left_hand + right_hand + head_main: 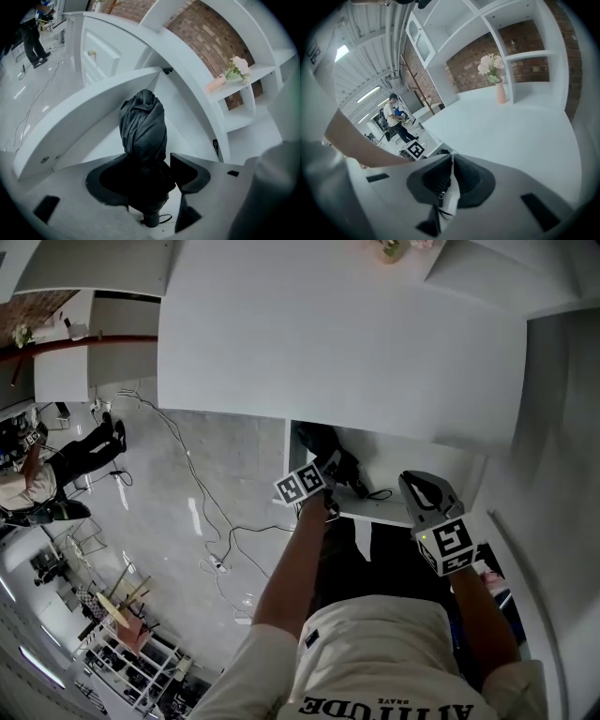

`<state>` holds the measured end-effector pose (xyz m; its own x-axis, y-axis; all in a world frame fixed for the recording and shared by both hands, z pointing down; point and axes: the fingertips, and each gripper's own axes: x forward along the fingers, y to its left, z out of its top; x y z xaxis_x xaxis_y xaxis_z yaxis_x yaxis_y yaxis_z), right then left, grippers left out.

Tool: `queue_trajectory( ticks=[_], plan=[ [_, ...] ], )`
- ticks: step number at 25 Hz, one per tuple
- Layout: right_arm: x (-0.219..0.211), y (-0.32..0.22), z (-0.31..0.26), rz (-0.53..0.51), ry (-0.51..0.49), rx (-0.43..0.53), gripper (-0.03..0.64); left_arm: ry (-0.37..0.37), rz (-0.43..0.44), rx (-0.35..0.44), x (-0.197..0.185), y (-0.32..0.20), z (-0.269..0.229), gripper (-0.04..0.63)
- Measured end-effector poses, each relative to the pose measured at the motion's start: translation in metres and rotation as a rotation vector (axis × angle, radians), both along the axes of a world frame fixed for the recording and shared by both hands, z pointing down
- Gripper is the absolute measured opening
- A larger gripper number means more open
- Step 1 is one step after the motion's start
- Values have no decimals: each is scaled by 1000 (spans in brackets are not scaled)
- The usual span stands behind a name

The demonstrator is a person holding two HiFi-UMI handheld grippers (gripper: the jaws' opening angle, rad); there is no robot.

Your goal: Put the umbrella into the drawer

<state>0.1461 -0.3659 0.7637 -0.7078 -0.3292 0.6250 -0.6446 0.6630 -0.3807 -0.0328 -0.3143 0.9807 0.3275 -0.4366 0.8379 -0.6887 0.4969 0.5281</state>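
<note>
Step in hand, by judgement: placing into the drawer, release not yet made.

Gripping a folded black umbrella [143, 126] in the left gripper [147, 178], with jaws pressed against both flanks of the bundled canopy and the handle end with its thin strap loop [165, 218] poking out below. Pointing the canopy tip toward the far inner corner of the open white drawer [422, 457], just under the edge of the white countertop [337, 334]. Cannot tell whether resting on the drawer floor or hanging just above it: too dark there in the head view.

Holding nothing in the right gripper [451, 178], with jaws pressed together and only a thin slit between. Hovering near the drawer's front right corner, aimed across the countertop toward a pink vase with flowers [500, 93].

Next, as judged:
- Lay the umbrella lengthwise on the drawer floor, clear of the side walls.
- Spread the left jaws and withdraw upward without snagging the strap loop.
- Push the drawer shut, probably with the free right gripper on the front panel.

Watch for soft fabric clinging to the jaws on release, and for the handle end overhanging the front edge and blocking closure.
</note>
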Motion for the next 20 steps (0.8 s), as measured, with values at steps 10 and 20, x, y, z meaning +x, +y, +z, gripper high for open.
queue_trajectory(
  ticks=[10,20],
  plan=[
    [-17,-15,-52,-41,-41,93,35,-42,77,117,-8,-17,-65,267],
    [-34,10,-95,-114,-54,170,35,-186,314,366,10,-15,-142,244]
  ],
)
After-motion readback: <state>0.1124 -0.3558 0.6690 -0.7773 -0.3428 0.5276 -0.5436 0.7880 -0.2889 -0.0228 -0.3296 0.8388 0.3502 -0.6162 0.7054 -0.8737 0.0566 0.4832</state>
